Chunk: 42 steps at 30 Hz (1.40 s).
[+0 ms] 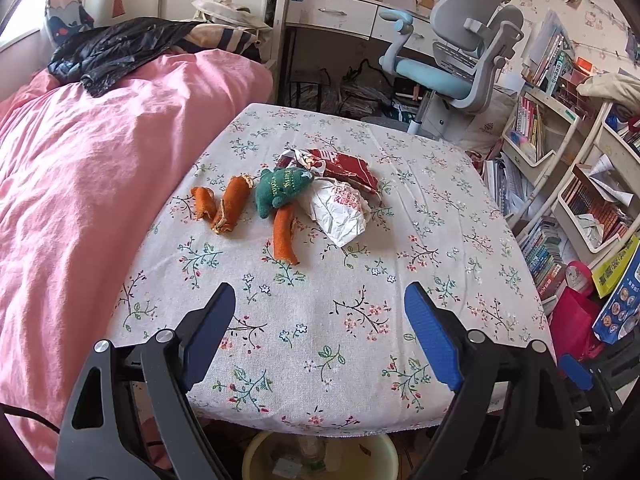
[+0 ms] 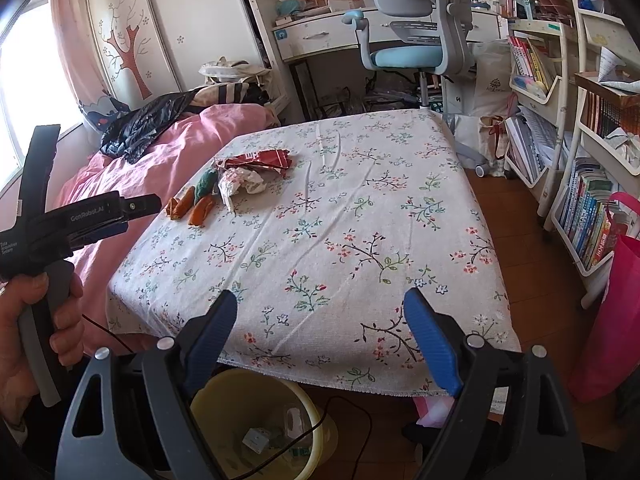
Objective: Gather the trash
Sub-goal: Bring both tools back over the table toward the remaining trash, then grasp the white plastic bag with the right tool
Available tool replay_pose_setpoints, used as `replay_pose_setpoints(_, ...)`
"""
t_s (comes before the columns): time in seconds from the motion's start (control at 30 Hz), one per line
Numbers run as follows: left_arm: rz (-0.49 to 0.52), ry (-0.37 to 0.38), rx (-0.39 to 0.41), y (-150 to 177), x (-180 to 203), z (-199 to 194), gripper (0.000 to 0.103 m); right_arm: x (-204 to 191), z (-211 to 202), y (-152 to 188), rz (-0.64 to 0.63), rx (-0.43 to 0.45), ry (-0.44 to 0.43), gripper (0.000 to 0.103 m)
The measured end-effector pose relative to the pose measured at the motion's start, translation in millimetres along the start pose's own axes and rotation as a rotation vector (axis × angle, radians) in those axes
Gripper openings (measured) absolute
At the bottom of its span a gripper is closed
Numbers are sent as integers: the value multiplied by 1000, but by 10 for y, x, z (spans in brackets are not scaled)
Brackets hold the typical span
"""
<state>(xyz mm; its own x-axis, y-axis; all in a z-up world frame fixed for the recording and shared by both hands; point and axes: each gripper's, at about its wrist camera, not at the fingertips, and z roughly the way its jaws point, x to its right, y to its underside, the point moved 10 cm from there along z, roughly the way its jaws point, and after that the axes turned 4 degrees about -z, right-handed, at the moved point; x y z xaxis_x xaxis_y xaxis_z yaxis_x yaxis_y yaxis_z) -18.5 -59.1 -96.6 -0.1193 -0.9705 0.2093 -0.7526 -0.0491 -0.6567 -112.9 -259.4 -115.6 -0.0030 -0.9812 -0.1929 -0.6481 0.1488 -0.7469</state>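
Left wrist view: my left hand-held gripper (image 1: 320, 308) wide open, empty, above worktop (image 1: 440, 216). Orange peels (image 1: 230, 208), crumpled white wrapper (image 1: 340, 212), red packet (image 1: 348, 170) at far side. Right hand-held gripper (image 2: 320, 312) likewise open, empty.

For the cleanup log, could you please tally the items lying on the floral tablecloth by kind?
Orange peel pieces: 3
Green plush toy: 1
Crumpled white paper wrapper: 1
Crumpled red snack packet: 1
Total: 6
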Motion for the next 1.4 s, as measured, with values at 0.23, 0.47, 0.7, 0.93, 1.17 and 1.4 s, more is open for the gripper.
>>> replay_pose_setpoints(0.23,-5,-3,-3,-5,-21,9,83,-3,1,-1,0,2,0,82)
replay_pose_setpoints(0.47,-29,-20,3,-74,-124,19,83,-9,12,-18,2,4,-3,82)
replay_pose_setpoints(0.7,-27,-32,7,-135,-159,20,83,-21,14,-17,-4,4,-7,82)
replay_pose_setpoints(0.93,-27,-68,15,-259,-301,26,83,-128,74,-234,-83,1,-22,82)
replay_pose_setpoints(1.17,-90,-103,-18,-337,-572,201,83,-352,490,-491,-203,-64,-80,82)
replay_pose_setpoints(1.4,-113,-151,-52,-478,-823,440,83,-662,958,-612,-278,-135,-156,79)
